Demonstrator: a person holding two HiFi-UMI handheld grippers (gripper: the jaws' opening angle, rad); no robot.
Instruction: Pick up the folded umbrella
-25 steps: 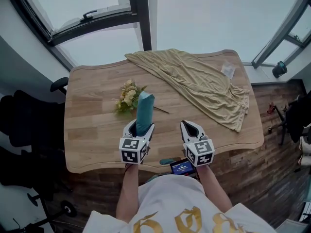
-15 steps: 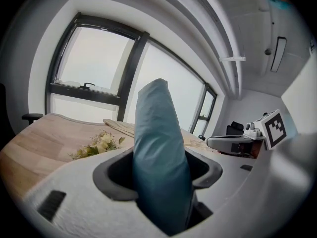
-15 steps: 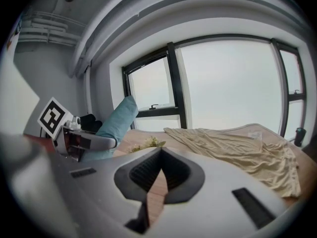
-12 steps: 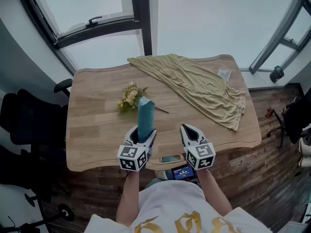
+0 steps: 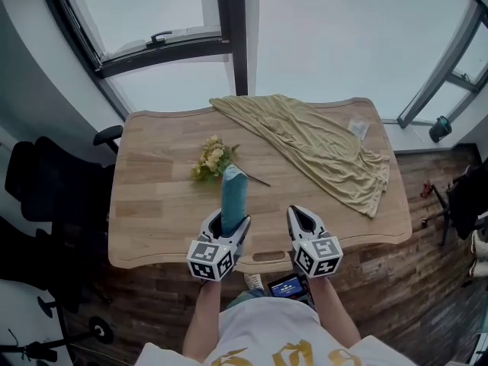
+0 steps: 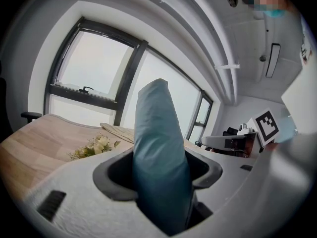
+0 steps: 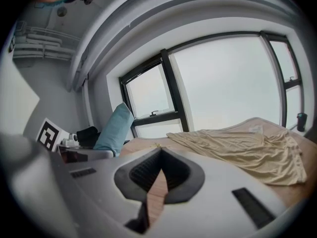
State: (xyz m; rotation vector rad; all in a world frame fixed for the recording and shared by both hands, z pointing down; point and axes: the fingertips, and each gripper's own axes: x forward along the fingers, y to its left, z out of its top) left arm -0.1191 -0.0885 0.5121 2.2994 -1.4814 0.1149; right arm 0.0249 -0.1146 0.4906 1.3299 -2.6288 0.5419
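The left gripper (image 5: 226, 221) has its fingers (image 6: 111, 175) closed round the lower part of the folded umbrella (image 5: 233, 193), a teal bundle in its sleeve that stands nearly upright out of the grip, its free end tipped slightly toward the window. It hangs over the near edge of the table (image 5: 152, 197) and looks to be clear of the wood, with the small bunch of flowers (image 5: 211, 158) just beyond it and the tan cloth (image 5: 320, 143) well apart to the right. The right gripper (image 5: 303, 218) hovers beside it, its fingers (image 7: 143, 175) brought together with nothing between them, only bare table showing through the slit

The pick-up seems all but finished, so doing it well now is a matter of holding. The grip sits low on a long, soft-covered thing, so most of the length stands above the fingers and may want to swing or slide in the fabric; a firm, even squeeze and a level wrist should stop that. Any further lift is best taken straight up and slowly, clear of the flower stems. The right gripper need not join in unless the bundle starts to lean
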